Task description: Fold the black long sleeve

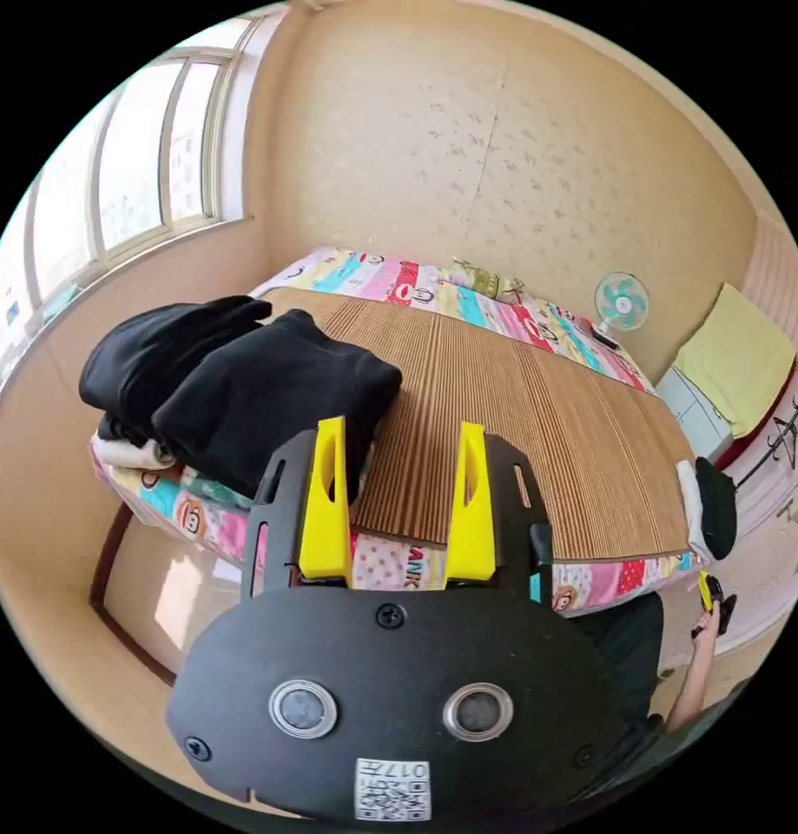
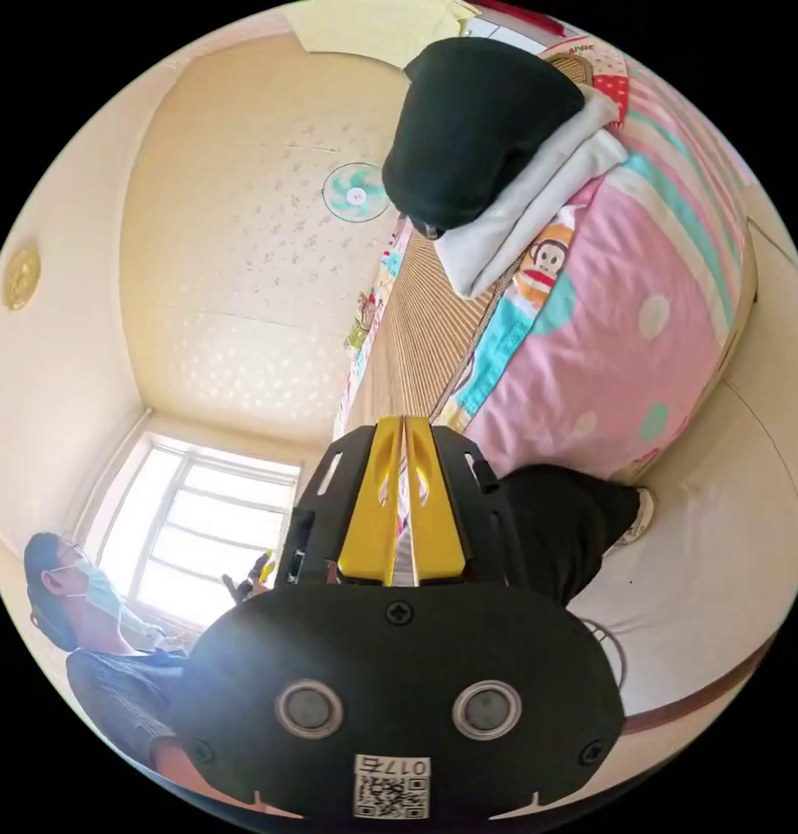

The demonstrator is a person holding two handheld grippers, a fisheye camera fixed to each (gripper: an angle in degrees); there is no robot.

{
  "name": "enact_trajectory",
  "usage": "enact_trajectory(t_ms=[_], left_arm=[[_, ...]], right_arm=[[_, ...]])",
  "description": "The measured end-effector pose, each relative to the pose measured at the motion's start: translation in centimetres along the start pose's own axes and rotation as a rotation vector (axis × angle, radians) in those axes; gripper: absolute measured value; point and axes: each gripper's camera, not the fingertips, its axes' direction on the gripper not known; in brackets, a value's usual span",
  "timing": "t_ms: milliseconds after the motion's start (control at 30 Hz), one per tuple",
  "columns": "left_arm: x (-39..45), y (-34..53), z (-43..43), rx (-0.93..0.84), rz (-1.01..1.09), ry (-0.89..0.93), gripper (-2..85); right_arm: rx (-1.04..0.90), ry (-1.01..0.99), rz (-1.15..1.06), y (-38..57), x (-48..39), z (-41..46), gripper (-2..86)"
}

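- No fold is under way; the task is judged to stand at its start or between garments.
- The black long sleeve (image 1: 268, 391) is seen heaped on the near left corner of the bed (image 1: 520, 417), over a white garment (image 1: 125, 453).
- The left gripper (image 1: 402, 473) is held level just short of that heap, jaws apart and empty.
- The right gripper (image 2: 404, 486) is held low beside the bed, jaws together on nothing.
- Next, the heap needs to be gripped and spread flat on the mat.
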Motion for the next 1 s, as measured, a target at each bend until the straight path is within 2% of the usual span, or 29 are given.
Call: enact_trajectory(t_ms=[67,100,133,200,267,300,367,467,500,600,667,700,767,867,1000], left_arm=[[-2.0,-2.8,7.1,-0.264,-0.031,0.024,17.1],[-2.3,-3.0,9.4,-0.341,-0.044,0.037,16.8],[-2.6,-2.8,11.0,-0.331,-0.091,-0.027,13.1],[-2.9,-2.9,10.2,-0.242,-0.153,0.065,9.1],[-2.3,-3.7,7.0,-0.049,-0.212,0.384,4.5],[-1.6,-4.1,6.2,-0.01,-0.197,0.475,4.4],[2.9,-5.2,3.1,0.114,-0.014,0.833,4.1],[10.5,-4.5,0.5,0.104,0.235,1.067,4.2],[12.0,-4.0,0.6,0.072,0.257,1.082,4.3],[19.9,0.4,4.0,-0.191,0.355,1.041,4.7],[24.5,6.0,9.1,-0.428,0.414,1.011,4.9],[25.3,7.6,10.6,-0.499,0.413,1.004,5.0],[27.0,13.7,15.6,-0.756,0.365,0.961,5.1],[26.2,17.6,17.4,-0.842,0.282,1.012,6.1],[24.6,15.9,14.6,-0.752,0.337,0.936,7.8]], right_arm=[[-0.045,-0.012,-0.007,1.0,-0.6,2.1,0.7],[-0.066,-0.028,-0.012,1.4,-1.0,3.4,0.6],[-0.075,-0.038,-0.013,1.5,-1.2,4.0,0.6],[-0.1,-0.098,-0.023,1.8,-2.4,5.9,0.6],[-0.116,-0.127,-0.058,2.0,-4.1,7.1,0.7],[-0.135,-0.113,-0.084,2.1,-5.5,8.0,0.7],[-0.175,-0.069,-0.114,2.2,-7.6,9.5,0.8],[-0.25,-0.029,-0.195,2.4,-11.3,12.8,1.2],[-0.276,-0.009,-0.233,2.6,-12.6,14.3,1.5],[-0.346,0.065,-0.295,3.6,-15.1,18.6,2.7],[-0.384,0.096,-0.315,4.5,-16.0,21.4,4.2],[-0.41,0.108,-0.323,5.3,-16.5,23.6,5.4],[-0.461,0.107,-0.332,6.6,-16.9,27.0,8.6],[-0.532,0.13,-0.337,8.6,-17.4,32.6,12.8],[-0.591,0.176,-0.376,10.8,-19.3,39.5,11.5]])
